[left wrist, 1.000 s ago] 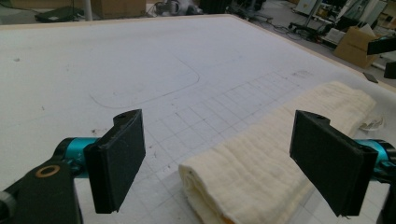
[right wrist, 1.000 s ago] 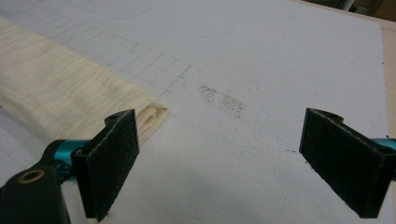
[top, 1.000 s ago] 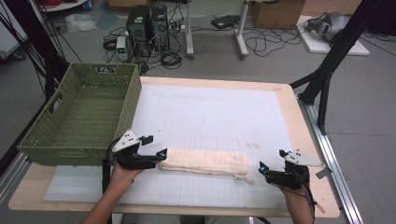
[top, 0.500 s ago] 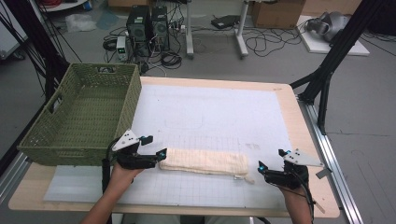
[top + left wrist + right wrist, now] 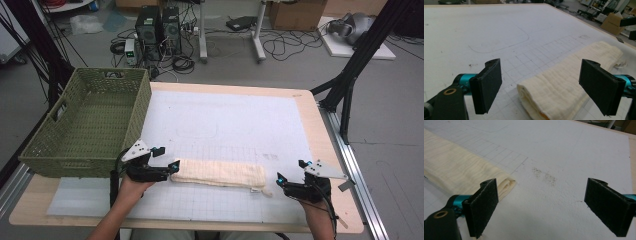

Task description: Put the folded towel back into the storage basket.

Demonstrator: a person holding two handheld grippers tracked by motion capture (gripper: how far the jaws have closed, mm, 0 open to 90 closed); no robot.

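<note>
Around my work area:
I see a green woven rectangular basket (image 5: 85, 125) on the table's left, and black computer towers (image 5: 159, 25) on the floor behind.

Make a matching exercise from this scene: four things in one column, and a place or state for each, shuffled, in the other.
Things:
1. folded towel
2. green basket
3. left tool
4. right tool

Places or states:
A. open, with the towel's right end just outside its jaws
B. stands at the table's left edge
C. lies along the near part of the white mat
D. open, with the towel's left end between its jaws

Pairs: 1-C, 2-B, 3-D, 4-A
</note>
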